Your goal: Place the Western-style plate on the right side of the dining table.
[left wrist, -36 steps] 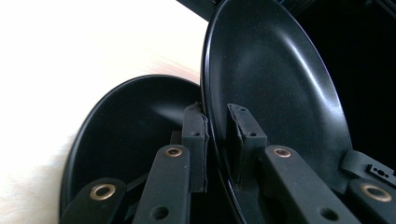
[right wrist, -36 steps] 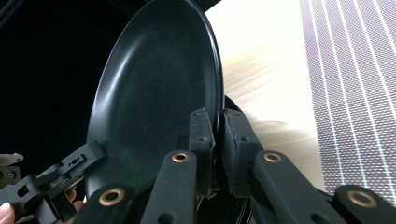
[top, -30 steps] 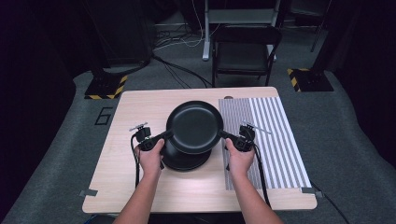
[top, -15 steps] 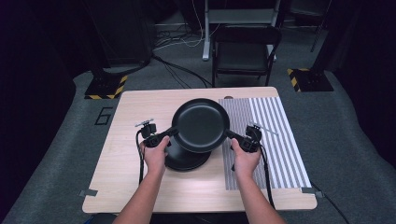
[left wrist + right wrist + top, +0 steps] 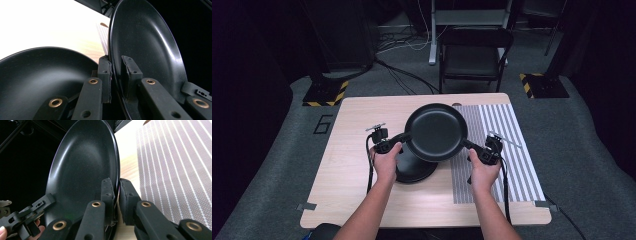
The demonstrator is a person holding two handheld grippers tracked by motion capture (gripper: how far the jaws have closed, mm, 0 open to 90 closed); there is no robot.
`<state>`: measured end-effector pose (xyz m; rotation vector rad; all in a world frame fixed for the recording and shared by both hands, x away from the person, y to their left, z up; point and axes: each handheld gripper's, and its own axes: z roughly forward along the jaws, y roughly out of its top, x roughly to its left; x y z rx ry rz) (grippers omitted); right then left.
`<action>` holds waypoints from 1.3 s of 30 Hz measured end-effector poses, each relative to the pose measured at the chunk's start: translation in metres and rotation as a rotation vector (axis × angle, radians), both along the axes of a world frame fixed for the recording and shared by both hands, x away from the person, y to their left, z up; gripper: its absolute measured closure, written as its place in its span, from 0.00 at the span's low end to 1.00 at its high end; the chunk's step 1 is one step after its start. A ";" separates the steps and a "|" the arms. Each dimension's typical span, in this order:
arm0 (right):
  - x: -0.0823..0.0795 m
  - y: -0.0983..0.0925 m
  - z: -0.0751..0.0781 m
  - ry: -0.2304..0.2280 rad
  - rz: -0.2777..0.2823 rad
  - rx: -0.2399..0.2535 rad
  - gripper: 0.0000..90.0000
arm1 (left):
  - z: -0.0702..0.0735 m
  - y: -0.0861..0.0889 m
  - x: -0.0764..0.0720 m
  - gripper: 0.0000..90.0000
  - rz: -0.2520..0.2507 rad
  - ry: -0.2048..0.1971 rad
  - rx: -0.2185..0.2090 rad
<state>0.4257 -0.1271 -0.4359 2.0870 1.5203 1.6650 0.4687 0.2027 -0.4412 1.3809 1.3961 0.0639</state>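
Note:
A black plate hangs in the air over the table, held by its rim from both sides. My left gripper is shut on its left rim and my right gripper is shut on its right rim. The left gripper view has the left gripper with its pads pinching the edge of the raised plate. A second black plate lies below on the table. In the right gripper view, the right gripper clamps the rim of the plate, with the left gripper across from it.
A grey-and-white striped mat covers the right part of the table, partly under the raised plate. The second plate rests left of the mat, near my left hand. A dark chair stands beyond the far edge.
Both grippers have carried the raised plate to the right and slightly up, off the lower plate and toward the striped mat. The lower plate stayed put.

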 end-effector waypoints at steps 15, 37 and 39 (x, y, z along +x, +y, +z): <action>-0.013 -0.020 0.003 -0.007 -0.053 -0.003 0.92 | 0.001 -0.022 0.006 0.88 -0.054 -0.003 -0.011; -0.033 -0.054 -0.001 -0.008 -0.125 0.002 0.92 | 0.000 -0.061 0.011 0.88 -0.130 0.001 -0.003; -0.035 -0.057 -0.002 -0.011 -0.132 0.000 0.92 | 0.001 -0.065 0.012 0.88 -0.138 -0.001 -0.003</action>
